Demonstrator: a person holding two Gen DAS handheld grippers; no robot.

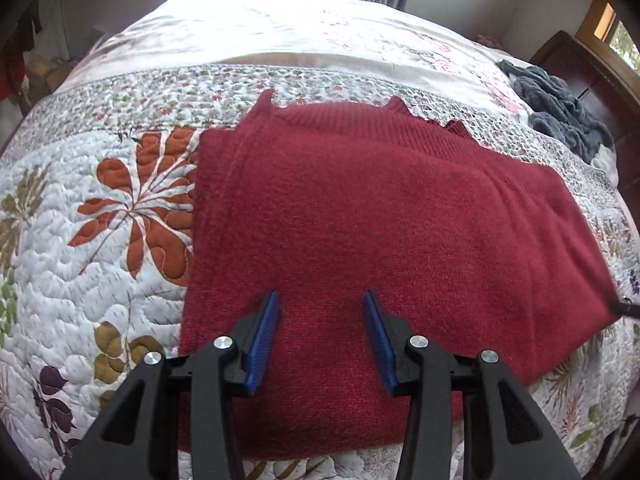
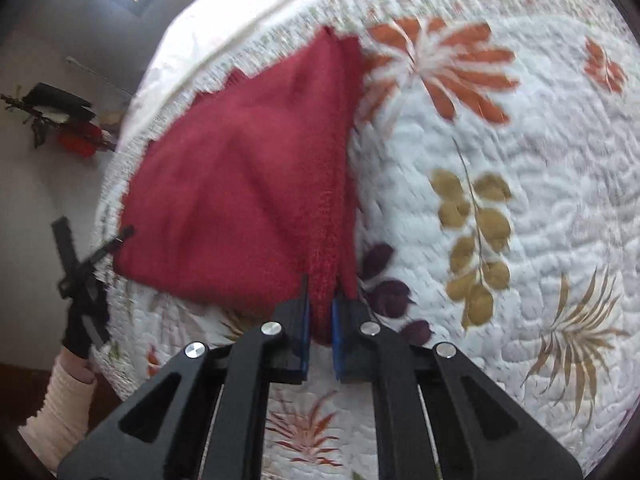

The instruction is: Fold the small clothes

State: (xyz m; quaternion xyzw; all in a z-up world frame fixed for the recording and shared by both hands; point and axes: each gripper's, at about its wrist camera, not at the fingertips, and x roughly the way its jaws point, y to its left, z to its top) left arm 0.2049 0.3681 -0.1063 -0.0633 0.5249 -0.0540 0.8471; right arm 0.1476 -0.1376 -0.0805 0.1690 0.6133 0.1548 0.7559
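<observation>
**Inspector:** State your tools and the garment's position.

**Me:** My left gripper (image 1: 320,320) has its blue pads spread wide and grips nothing. It hangs over the near end of the red sweater (image 1: 360,240); I cannot tell whether the pads touch the knit. My right gripper (image 2: 320,316) is closed almost fully, with a bunched fold of the sweater's edge pinched between its pads.

**Inspector:** Where does the garment lie?

**Me:** On the floral quilt (image 1: 100,260) covering the bed. It is folded into a thick oblong, ribbed hem and cuffs at the far end. In the right wrist view the pinched corner rises toward my tool while the rest lies on the quilt.

**Inspector:** Anything else on the bed?

**Me:** A crumpled grey-blue cloth (image 1: 560,108) at the far right edge, well apart from the sweater. The right wrist view is motion-blurred; it also shows my cream sleeve (image 2: 60,404) at lower left
</observation>
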